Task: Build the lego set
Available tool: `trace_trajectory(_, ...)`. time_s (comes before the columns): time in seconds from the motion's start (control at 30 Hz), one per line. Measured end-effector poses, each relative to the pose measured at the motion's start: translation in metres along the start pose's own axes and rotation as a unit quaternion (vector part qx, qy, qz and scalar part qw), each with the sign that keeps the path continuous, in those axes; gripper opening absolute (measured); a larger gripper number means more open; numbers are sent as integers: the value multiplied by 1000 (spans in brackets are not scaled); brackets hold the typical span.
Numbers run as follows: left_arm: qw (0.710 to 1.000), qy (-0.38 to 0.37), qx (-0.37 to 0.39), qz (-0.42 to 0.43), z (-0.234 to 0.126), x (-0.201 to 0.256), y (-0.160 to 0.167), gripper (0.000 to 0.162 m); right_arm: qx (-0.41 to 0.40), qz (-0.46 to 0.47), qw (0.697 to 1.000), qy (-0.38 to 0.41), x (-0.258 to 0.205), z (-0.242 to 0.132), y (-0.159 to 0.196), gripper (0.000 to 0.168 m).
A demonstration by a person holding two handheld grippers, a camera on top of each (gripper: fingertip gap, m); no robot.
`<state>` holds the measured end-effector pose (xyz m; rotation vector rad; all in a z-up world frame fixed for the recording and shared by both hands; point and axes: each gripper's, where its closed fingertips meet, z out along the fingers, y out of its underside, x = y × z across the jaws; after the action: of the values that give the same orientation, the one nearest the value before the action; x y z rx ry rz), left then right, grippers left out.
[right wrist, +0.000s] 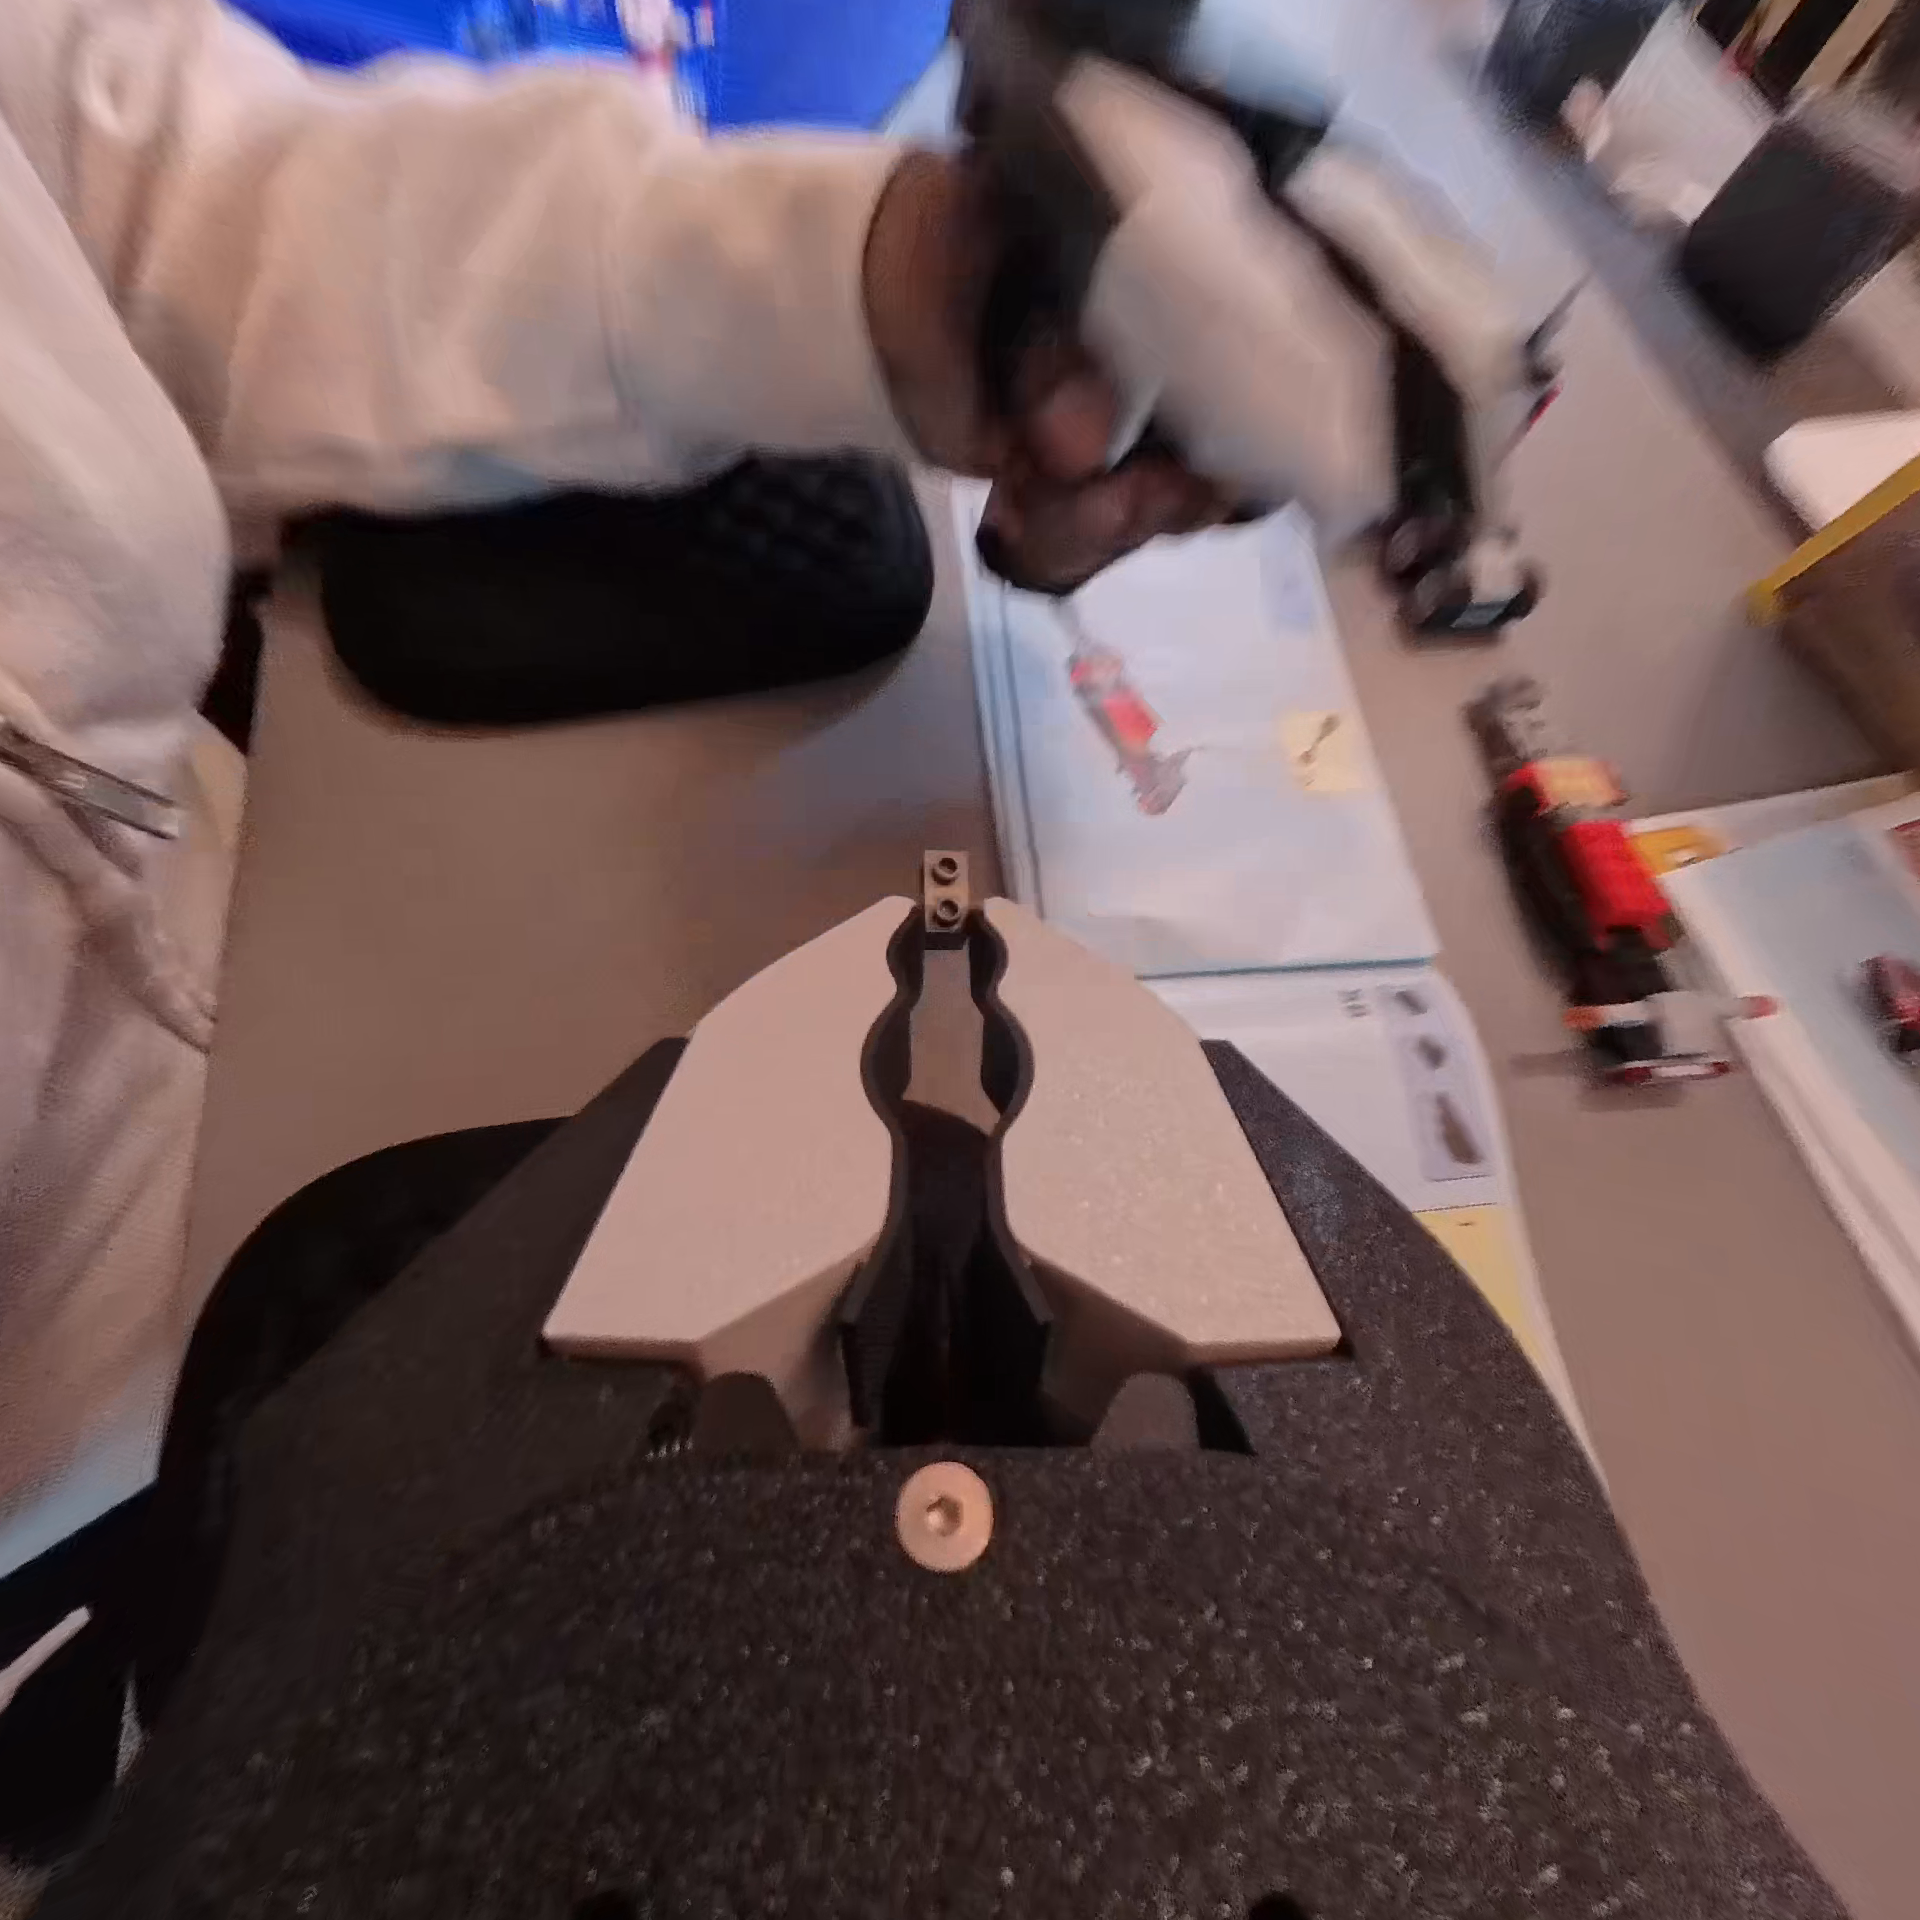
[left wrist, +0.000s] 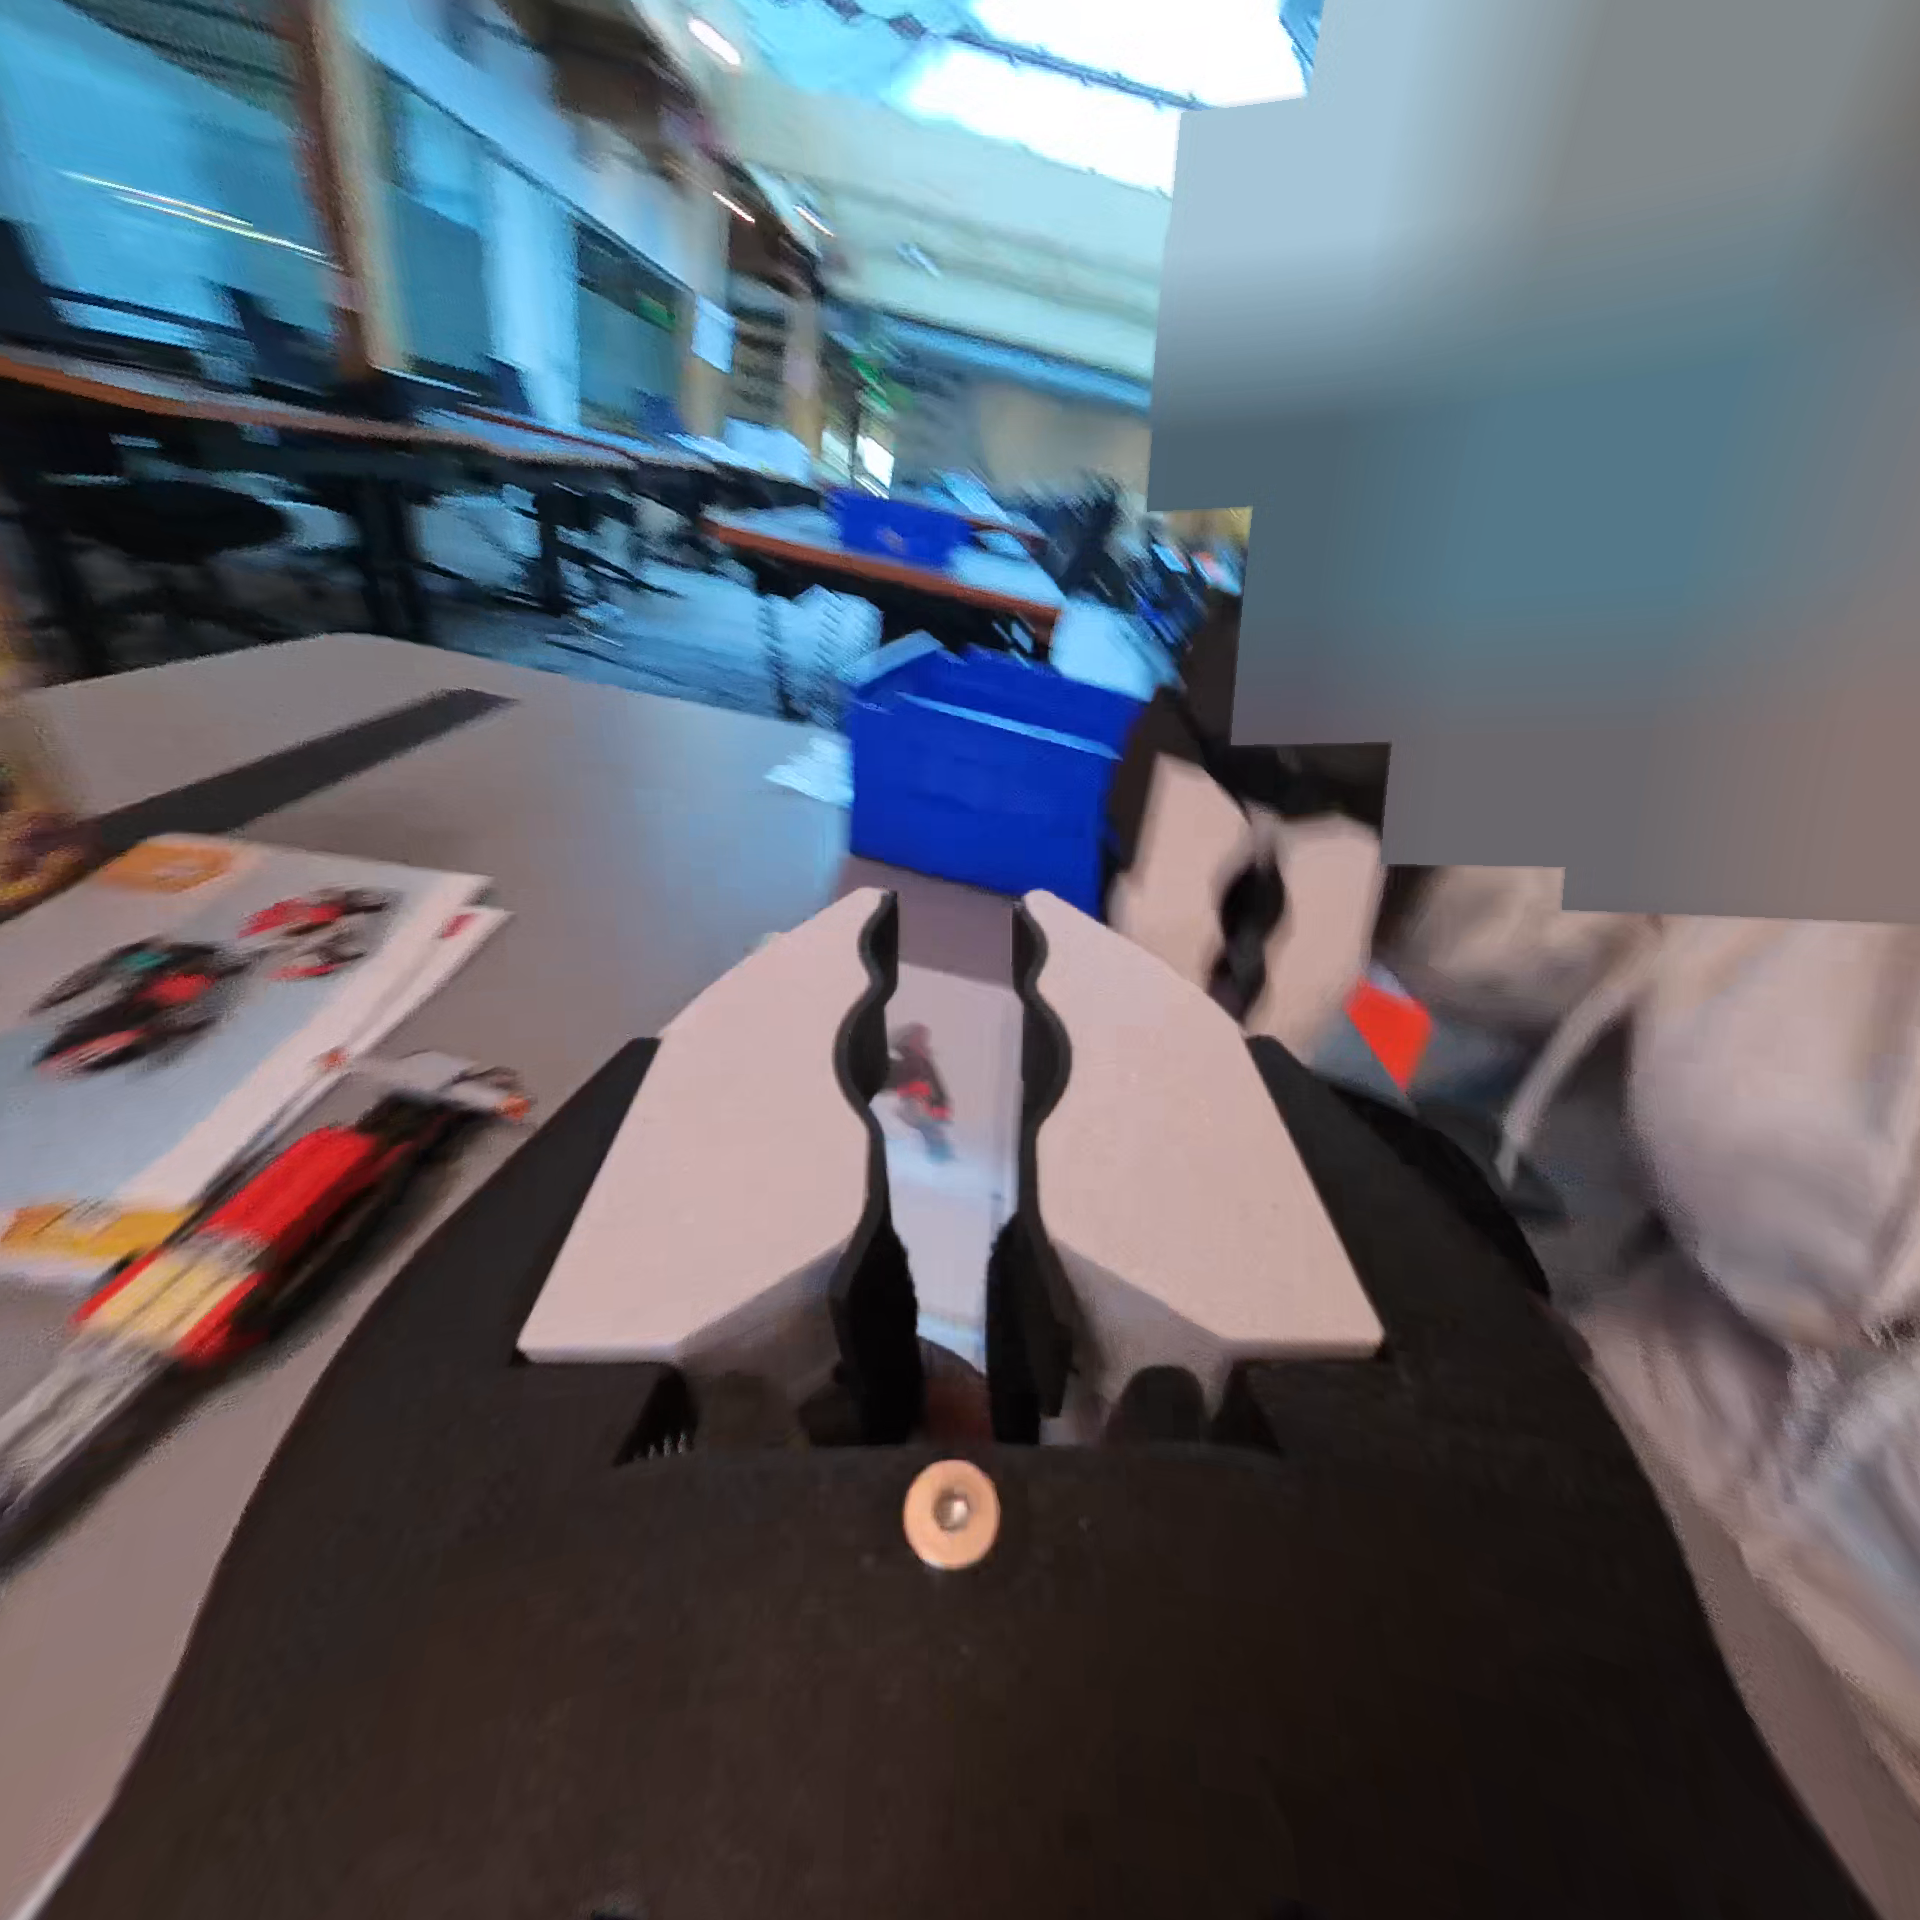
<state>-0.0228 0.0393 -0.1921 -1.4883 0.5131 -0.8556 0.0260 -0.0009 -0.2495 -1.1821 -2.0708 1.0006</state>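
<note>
Table [right wrist: 644, 935] carrying open instruction booklet [right wrist: 1195, 790]. Partly built red-and-black lego model [right wrist: 1590, 883] lying beside booklet; looking well begun, much seemingly left. My left hand-held gripper [left wrist: 951, 935] hanging above table, fingers slightly parted, gripping nothing. My right hand-held gripper [right wrist: 945, 914] pinching small dark two-stud lego piece [right wrist: 947, 900] at fingertips, well apart from model; piece not yet attached.

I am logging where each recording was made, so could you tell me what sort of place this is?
Probably a large shared workshop or lab hall, not a home: long tables recede in rows under a high ceiling with skylights, and blue bins stand about. The near grey table holds an instruction booklet.
</note>
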Motion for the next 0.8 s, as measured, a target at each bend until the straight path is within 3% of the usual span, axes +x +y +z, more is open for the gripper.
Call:
trace_trajectory(0.1, 988, -114, 58, -82, -22, -46, -8, 21, -58, 16, 998, -23, -10, 31, 21, 8)
trace_trajectory(0.23, 981, -169, 51, -82, -31, -63, -1, 20, -84, 23, 995, -56, -20, 55, 31, 8)
trace_trajectory(0.63, 984, -174, -31, -23, -18, -59, 20, 20, -121, 5, 990, -67, -27, 61, 47, 12)
trace_trajectory(0.8, 982, -173, -80, 4, -13, -56, 34, 20, -78, 41, 995, -48, -19, 43, 39, 18)
